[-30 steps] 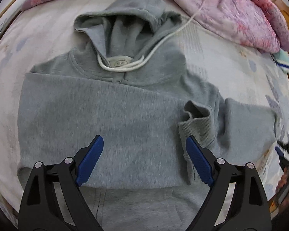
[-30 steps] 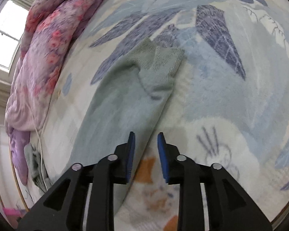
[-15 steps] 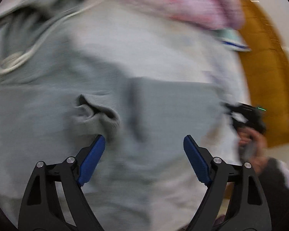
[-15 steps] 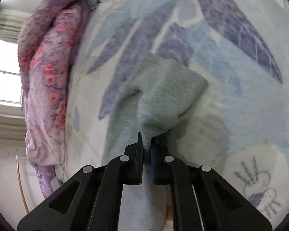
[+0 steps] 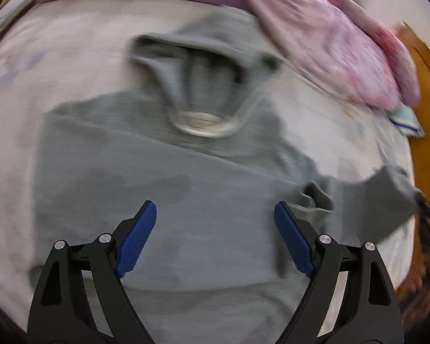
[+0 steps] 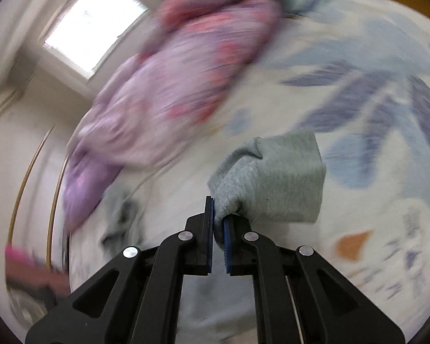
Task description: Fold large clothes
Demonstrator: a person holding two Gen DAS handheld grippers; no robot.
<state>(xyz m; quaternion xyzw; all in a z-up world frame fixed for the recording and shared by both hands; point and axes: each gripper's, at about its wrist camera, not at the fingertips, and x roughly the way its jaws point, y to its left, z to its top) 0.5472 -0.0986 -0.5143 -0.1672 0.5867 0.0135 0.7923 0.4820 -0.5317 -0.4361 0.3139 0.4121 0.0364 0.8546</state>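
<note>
A grey hoodie (image 5: 186, 189) lies front up on the bed, hood (image 5: 203, 66) at the far side, one sleeve folded across the chest. My left gripper (image 5: 215, 238) is open and empty, hovering over the chest. My right gripper (image 6: 218, 223) is shut on the cuff of the other sleeve (image 6: 275, 183) and holds it lifted off the bed. In the left wrist view that sleeve (image 5: 384, 200) rises at the right, with the right gripper (image 5: 427, 209) at its end.
A pink and purple floral quilt (image 5: 329, 37) lies bunched along the far side of the bed, touching the hood. The bed sheet (image 6: 387, 114) has a blue leaf print. A wooden headboard (image 5: 427, 86) stands at the right. A window (image 6: 94, 25) is behind.
My right gripper closed on the sleeve cuff and lifted it off the sheet. The left gripper swung right, then back over the chest, staying open.
</note>
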